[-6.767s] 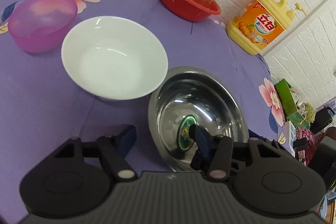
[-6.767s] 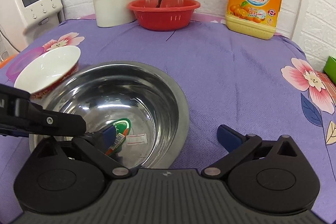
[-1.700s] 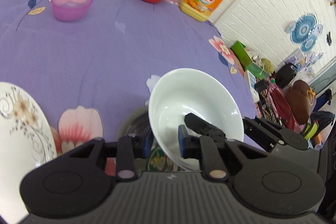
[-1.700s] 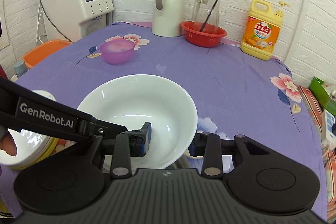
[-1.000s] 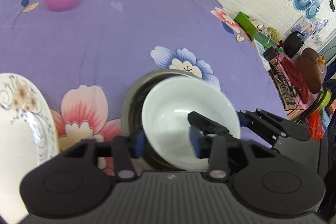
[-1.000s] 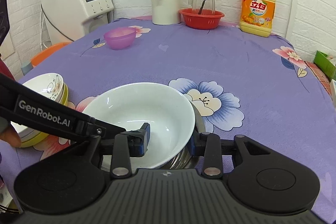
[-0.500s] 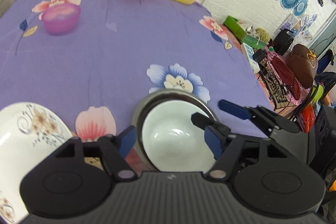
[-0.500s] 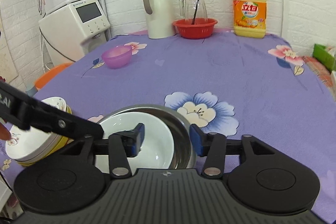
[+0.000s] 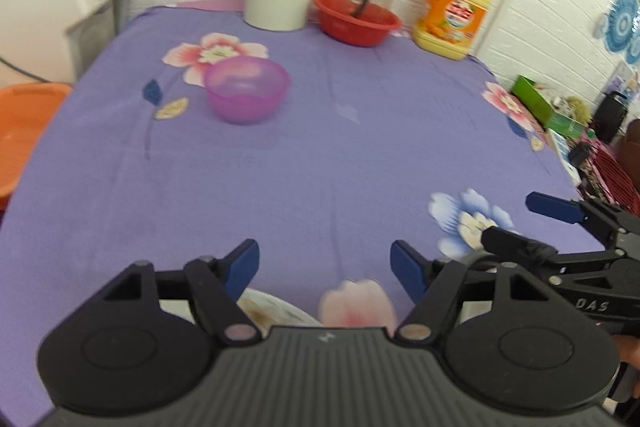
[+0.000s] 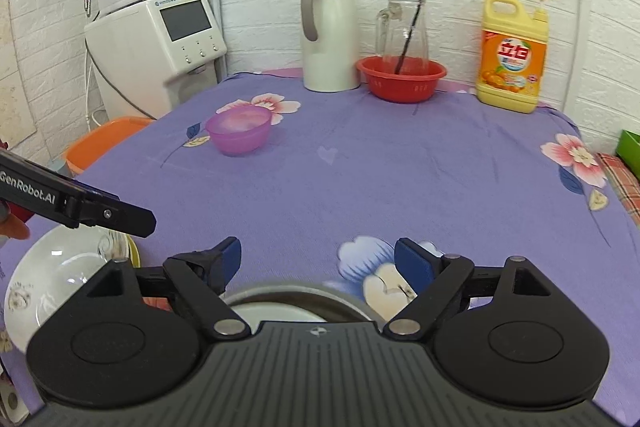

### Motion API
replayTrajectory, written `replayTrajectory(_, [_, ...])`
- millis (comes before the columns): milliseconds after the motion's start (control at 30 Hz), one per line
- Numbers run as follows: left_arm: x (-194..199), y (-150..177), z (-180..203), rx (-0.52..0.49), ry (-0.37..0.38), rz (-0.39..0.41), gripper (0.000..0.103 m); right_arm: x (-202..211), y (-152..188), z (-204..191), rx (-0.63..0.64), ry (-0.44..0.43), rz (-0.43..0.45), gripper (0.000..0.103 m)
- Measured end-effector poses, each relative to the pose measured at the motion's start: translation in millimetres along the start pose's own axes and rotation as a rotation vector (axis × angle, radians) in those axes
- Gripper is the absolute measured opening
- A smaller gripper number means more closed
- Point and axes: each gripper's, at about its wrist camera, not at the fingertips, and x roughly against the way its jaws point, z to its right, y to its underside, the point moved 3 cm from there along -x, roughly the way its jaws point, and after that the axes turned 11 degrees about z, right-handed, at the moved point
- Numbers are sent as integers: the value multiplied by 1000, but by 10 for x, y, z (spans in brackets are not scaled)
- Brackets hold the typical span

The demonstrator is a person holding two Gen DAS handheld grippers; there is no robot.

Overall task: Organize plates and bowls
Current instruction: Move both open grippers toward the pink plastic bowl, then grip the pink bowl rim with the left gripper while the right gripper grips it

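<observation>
Purple plastic, the bowl (image 10: 239, 130) stood alone mid-table, seemingly the last piece to gather; the white bowl (image 10: 276, 313) sat nested in the steel bowl (image 10: 320, 293) below the right gripper (image 10: 318, 261); both it and the left gripper (image 9: 324, 265) gaped wide, empty; nothing blocked the reach, the red basin (image 10: 401, 78) and detergent bottle (image 10: 513, 55) well apart.

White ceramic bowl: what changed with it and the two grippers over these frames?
Both grippers carried the white ceramic bowl from beside the purple plastic bowl into the steel bowl near the table edge. Left gripper and right gripper then let go, opened and lifted. The purple bowl stayed put.
</observation>
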Motion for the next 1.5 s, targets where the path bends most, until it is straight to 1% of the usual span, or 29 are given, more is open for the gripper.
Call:
replayTrajectory(167, [-146,-195,-455,27,-85,23,73,-422,-230,-133,-10,-29,-27,103])
replayTrajectory(233, [-235,-289,-653,43,-107,36,73,-606,-316,-191,-20,-42,-38,103])
replayTrajectory(300, [-357,-403,-857,78,-144,50,73,-816,-404,-244,-39,-54,-47,103])
replayTrajectory(400, [-611,-575,-1134,174,-140,51,73,-1152,-513,-306,-55,-48,-73,103])
replayTrajectory(467, [-798,-666,-1267,238,-120,41,73,-1344,-562,-370,-38,-45,-85,103])
replayTrajectory(533, [-980,-738,-1355,283,-126,28,73,-1541,-604,-421,-22,-38,-101,103])
replayTrajectory(633, [-1196,-813,-1369,293,-126,16,73,-1785,-649,-465,-9,-39,-123,103])
replayTrajectory(733, [-1332,-906,-1368,316,-101,30,73,-2001,-677,-499,19,-27,-143,103])
replayTrajectory(800, [-1426,-957,-1355,301,-117,39,73,-2132,-682,-505,24,-27,-153,103])
replayTrajectory(933, [-1629,-993,-1343,265,-150,30,73,-2364,-632,-466,3,-20,-180,103])
replayTrajectory(1100, [-1816,-942,-1319,231,-177,-1,73,-2614,-550,-465,-2,-14,-212,103])
replayTrajectory(1267, [-1877,-914,-1261,192,-193,10,73,-2739,-482,-485,-5,-15,-230,103])
replayTrajectory(1367, [-1890,-906,-1222,166,-200,16,73,-2767,-455,-515,28,-5,-222,103])
replayTrajectory(1500, [-1897,-894,-1201,154,-207,28,74,-2794,-427,-514,36,-7,-209,103])
